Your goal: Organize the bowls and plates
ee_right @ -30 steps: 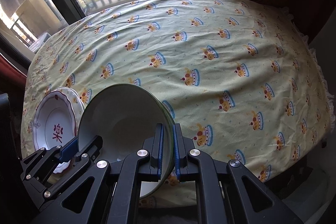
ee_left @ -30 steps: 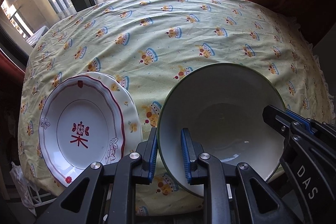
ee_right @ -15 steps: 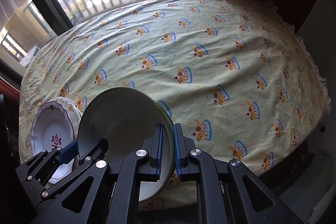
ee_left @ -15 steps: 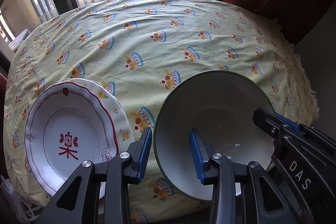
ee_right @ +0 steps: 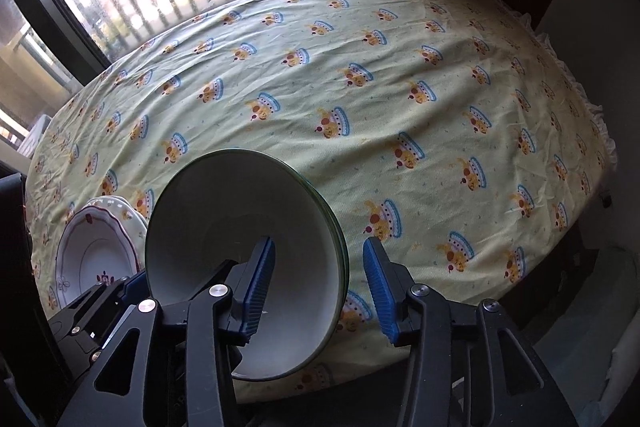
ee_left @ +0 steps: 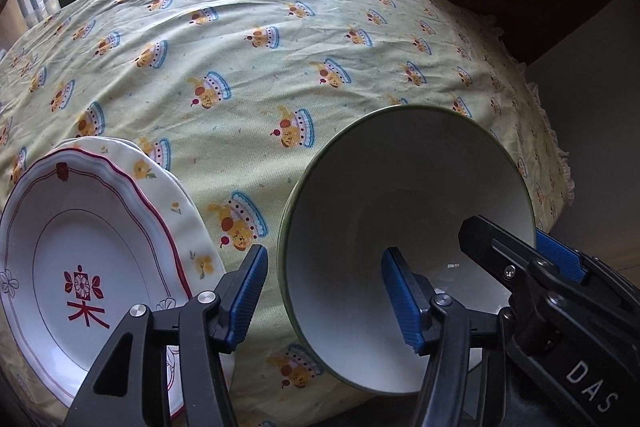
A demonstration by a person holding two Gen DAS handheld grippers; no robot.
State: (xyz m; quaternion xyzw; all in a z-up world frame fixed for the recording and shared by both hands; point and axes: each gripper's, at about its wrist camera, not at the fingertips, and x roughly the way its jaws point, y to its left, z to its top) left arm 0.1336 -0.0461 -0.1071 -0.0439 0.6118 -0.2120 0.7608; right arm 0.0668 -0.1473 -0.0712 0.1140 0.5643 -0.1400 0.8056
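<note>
Bowls (ee_left: 400, 211), white inside with a green rim, sit nested near the table's near edge on the yellow cartoon-print tablecloth (ee_left: 248, 39). From the left wrist view, the left gripper (ee_left: 328, 303) straddles the bowls' left wall, one blue pad outside and one inside, its jaws opening and neither pad pressing the rim; the right gripper (ee_left: 520, 267) reaches in over the opposite side. Two stacked plates (ee_left: 92, 251), the top one red-trimmed with a red character, lie just beside the bowls to the left, close to the outer left finger. From the right wrist view, the right gripper (ee_right: 318, 287) spans the bowls' (ee_right: 240, 227) right wall, jaws opening and clear of the rim on both sides, holding nothing; layered green rims show here. This looks like the release after setting the bowls down. To do it well, I would let both pairs of pads clear the rim fully, then lift straight up so no finger drags the wall. The bowls stand close to the table's near edge, so any pull toward the person risks tipping them off; the far cloth offers wide free room.
</note>
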